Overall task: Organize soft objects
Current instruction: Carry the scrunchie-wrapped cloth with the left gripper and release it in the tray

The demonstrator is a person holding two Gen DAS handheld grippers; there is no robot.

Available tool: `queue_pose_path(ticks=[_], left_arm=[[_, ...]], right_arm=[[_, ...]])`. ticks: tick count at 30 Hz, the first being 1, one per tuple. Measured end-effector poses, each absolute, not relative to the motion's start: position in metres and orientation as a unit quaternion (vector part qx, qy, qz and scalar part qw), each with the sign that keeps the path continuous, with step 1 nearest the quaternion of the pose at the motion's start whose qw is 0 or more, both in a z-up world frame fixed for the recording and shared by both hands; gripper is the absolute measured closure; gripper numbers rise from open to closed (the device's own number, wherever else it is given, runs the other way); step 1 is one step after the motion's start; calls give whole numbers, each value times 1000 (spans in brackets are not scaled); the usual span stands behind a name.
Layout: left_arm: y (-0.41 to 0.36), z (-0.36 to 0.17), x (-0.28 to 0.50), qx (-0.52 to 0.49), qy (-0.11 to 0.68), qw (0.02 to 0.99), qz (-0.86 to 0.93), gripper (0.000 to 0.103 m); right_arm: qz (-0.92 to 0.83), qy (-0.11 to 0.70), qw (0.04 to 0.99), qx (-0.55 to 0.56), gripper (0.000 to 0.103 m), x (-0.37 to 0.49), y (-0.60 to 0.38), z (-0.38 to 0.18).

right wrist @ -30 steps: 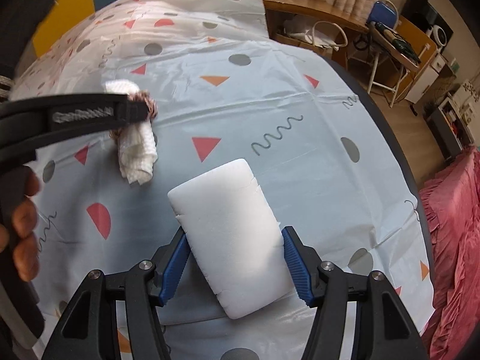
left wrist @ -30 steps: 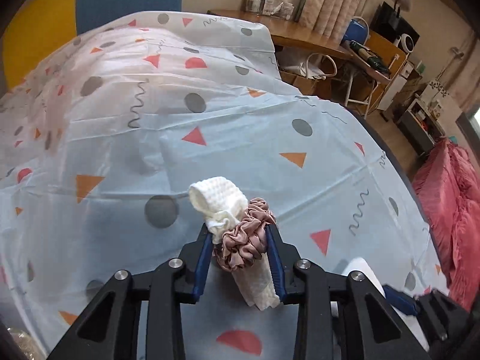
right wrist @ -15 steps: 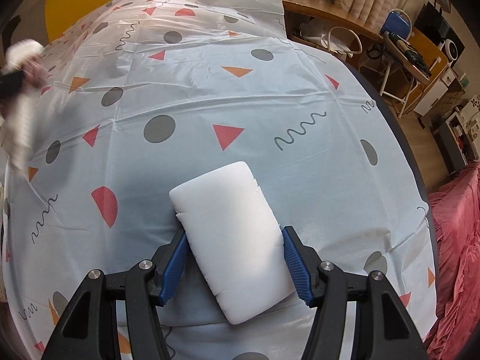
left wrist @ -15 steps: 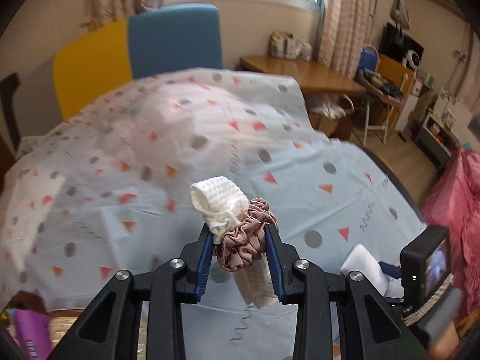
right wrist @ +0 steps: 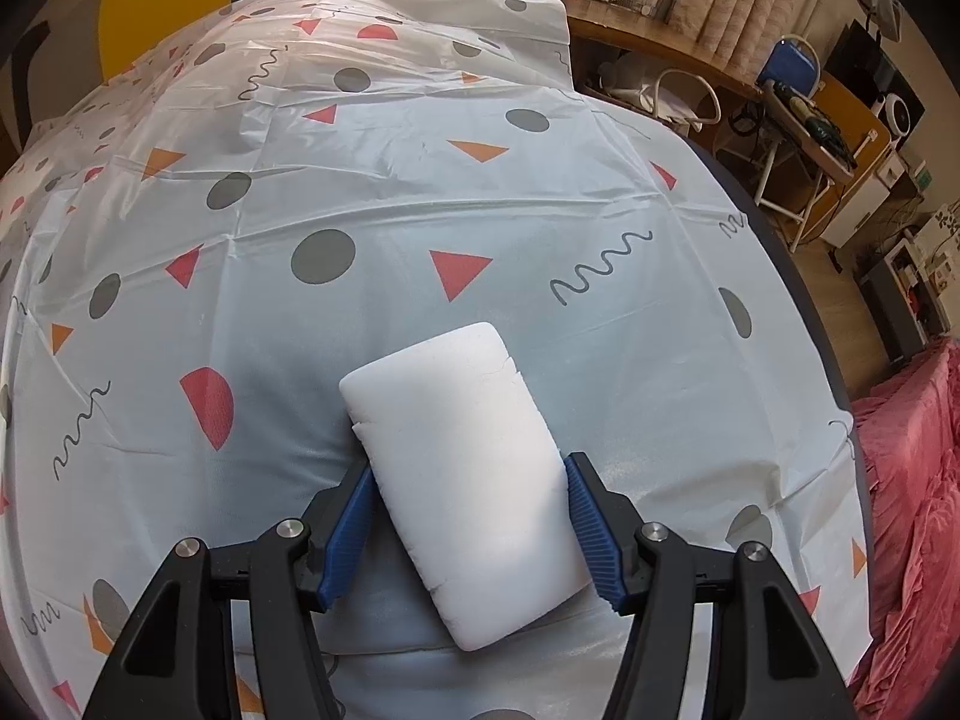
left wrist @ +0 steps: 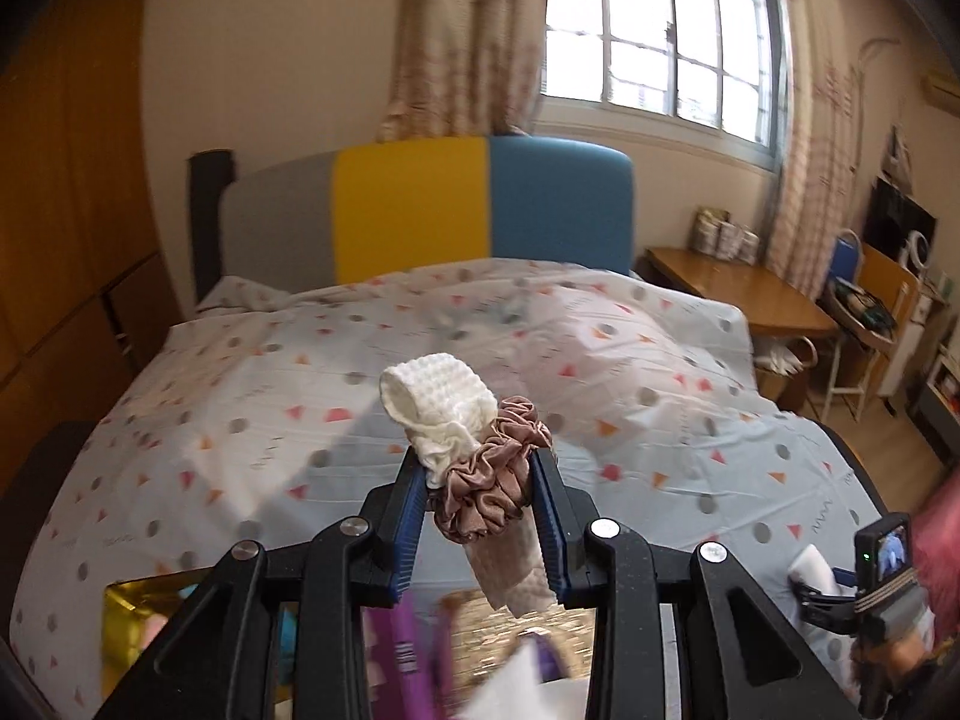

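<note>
My left gripper (left wrist: pixel 480 516) is shut on a white waffle cloth (left wrist: pixel 441 405) wrapped with a dusty-pink scrunchie (left wrist: pixel 489 489), held high above the near end of the bed (left wrist: pixel 240 432). My right gripper (right wrist: pixel 474 534) is shut on a white foam sponge (right wrist: pixel 462 468), held just over the patterned sheet (right wrist: pixel 420 192). The right gripper also shows at the lower right of the left wrist view (left wrist: pixel 840 588), with the sponge (left wrist: pixel 810 567) in it.
Below the left gripper lies a gold box (left wrist: pixel 156 606) with purple and pink items, blurred. A yellow and blue headboard (left wrist: pixel 480 204) stands at the far end. A wooden desk (left wrist: pixel 738 294) and chairs stand to the right. A pink blanket (right wrist: pixel 906 510) lies at the right.
My left gripper has lifted and pulled back with the cloth and scrunchie, now over the box at the bed's foot. The right gripper has barely moved with the sponge.
</note>
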State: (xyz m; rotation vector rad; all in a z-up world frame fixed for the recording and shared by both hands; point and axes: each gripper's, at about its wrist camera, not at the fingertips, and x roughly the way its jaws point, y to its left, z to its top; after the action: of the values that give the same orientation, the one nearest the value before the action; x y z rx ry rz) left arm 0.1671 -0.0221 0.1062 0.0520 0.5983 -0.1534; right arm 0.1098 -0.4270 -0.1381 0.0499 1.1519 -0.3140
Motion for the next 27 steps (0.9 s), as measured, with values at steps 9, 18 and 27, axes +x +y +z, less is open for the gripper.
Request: queue_pose_path(ticks=[9,18,27], left_arm=[[72,101,112,13,265,964,-7,69],[120,82,62,8,263,964,29,68],[161,45,45,-16,299,952,60,68]], right_arm=[[-141,529,837,-5,41,106,-422,-138],[-156,543,825,-6,41,112,-420,-137],[-157,528,834,33,43,114,-372,-110]])
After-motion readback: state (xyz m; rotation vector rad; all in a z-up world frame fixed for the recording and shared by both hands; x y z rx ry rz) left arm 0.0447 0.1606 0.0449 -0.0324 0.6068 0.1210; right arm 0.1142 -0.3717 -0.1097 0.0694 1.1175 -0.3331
